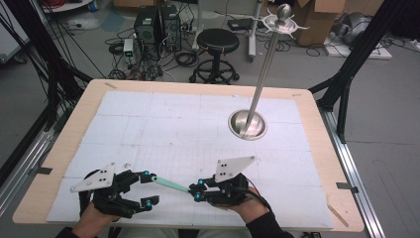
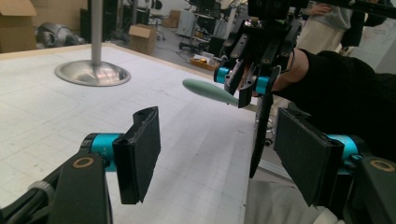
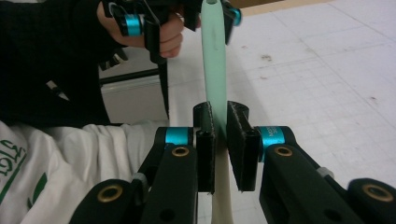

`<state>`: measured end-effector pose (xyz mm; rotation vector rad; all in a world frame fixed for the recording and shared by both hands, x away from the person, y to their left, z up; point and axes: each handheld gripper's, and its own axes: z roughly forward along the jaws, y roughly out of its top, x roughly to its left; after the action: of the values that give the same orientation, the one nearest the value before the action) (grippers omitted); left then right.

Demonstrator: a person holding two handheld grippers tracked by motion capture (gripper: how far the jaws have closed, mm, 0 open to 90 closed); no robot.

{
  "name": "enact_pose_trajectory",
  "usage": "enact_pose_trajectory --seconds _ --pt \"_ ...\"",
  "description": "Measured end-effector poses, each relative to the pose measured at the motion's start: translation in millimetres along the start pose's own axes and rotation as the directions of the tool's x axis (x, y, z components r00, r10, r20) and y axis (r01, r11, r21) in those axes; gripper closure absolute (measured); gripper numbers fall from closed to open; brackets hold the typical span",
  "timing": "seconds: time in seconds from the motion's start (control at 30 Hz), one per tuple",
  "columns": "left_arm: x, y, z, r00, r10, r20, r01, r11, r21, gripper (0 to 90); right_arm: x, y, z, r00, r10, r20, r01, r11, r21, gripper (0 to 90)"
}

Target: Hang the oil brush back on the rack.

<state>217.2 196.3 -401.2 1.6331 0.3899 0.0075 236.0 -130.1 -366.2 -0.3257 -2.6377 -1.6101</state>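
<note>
- The right claw (image 1: 198, 191) sits near the person's edge of the counter (image 1: 327, 148), well in front of the metal stand (image 1: 247, 124) and to its left in the high view.
- Its jaws are nearly closed and pinch a pale green utensil handle (image 1: 171, 184) between their black pads; in the right gripper view the handle (image 3: 215, 70) rises straight up from between the pads (image 3: 205, 140), and a cream-coloured part of the same utensil runs down below them.
- The green handle is held above the white gridded mat (image 1: 163, 119), slanting from the right claw up and leftward, away from the stand, toward the left claw (image 1: 148, 189).
- The left claw lies farther left of the stand than the right one, also at the near edge of the counter.
- Its jaws stand wide apart and grip nothing; in the left gripper view a broad gap shows between its two black pads (image 2: 140, 149).
- In the high view the free tip of the handle reaches just beside the upper blue-tipped finger of the left claw; whether they touch, I cannot tell.
- In the left gripper view the handle's rounded end (image 2: 205, 91) points out from the right claw (image 2: 243, 81), with the stand's round base (image 2: 92, 73) farther back on the mat.
- The stand's pole leans up to a silver crown-shaped top (image 1: 281, 22), beyond the counter's far edge in the high view.
</note>
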Motion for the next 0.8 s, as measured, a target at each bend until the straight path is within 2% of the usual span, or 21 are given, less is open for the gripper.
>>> enact_pose_trajectory --seconds 0.17,0.23,0.4,0.6,0.8 --pt "-3.3 0.0 7.6 0.999 0.008 0.045 -0.008 1.0 0.003 37.4 3.4 2.6 8.2 0.9988 -0.02 -0.044 0.02 1.0 0.015 81.9" --pt "-4.6 0.5 8.5 0.9977 0.021 0.064 -0.021 0.9998 0.001 43.6 4.7 3.1 11.3 0.9979 -0.023 -0.061 0.024 1.0 0.019 81.9" --pt "-7.0 1.7 7.9 0.9933 0.028 0.112 -0.025 0.9993 -0.028 55.9 6.9 3.8 16.9 0.9942 -0.038 -0.1 0.041 0.999 0.028 81.9" --pt "-7.3 2.1 5.9 0.9899 0.047 0.134 -0.041 0.9982 -0.043 73.3 7.5 3.6 19.8 0.9898 -0.039 -0.137 0.043 0.999 0.024 81.7" --pt "-10.8 3.5 5.8 0.9844 0.057 0.167 -0.047 0.9968 -0.064 75.0 7.6 1.7 21.8 0.9836 -0.038 -0.176 0.044 0.999 0.029 81.7"
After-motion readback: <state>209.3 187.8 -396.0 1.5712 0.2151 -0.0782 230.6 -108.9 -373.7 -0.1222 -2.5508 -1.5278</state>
